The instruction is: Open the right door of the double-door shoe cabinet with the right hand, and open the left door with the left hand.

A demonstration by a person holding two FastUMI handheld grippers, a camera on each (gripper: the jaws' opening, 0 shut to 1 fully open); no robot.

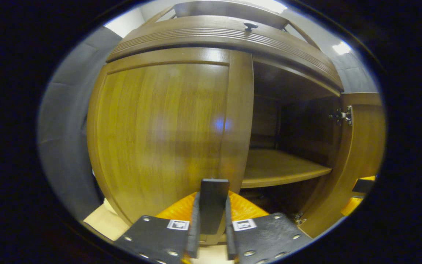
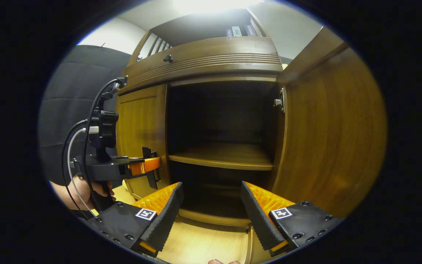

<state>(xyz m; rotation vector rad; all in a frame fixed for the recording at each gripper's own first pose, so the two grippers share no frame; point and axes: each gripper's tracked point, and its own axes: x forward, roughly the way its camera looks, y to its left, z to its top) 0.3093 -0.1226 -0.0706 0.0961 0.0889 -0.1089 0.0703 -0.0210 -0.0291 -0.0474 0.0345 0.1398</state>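
my left gripper (image 1: pixel 211 220) has its fingers pinched tight on the dark handle (image 1: pixel 214 205) at the inner edge of the left door (image 1: pixel 159 132), which sits flush and closed; my right gripper (image 2: pixel 211 211) hangs wide open, holding nothing, in front of the cabinet's open right half; the right door (image 2: pixel 332 135) stands swung out to the side; inside, a wooden shelf (image 2: pixel 225 156) runs across the dark compartment; a hand (image 2: pixel 81 190) grips the left tool.

It was a recording booth dressed as a home: a wooden shoe cabinet (image 2: pixel 211 73) stood on a pale wood floor (image 2: pixel 203 245) against dark cloth walls (image 2: pixel 82 84).
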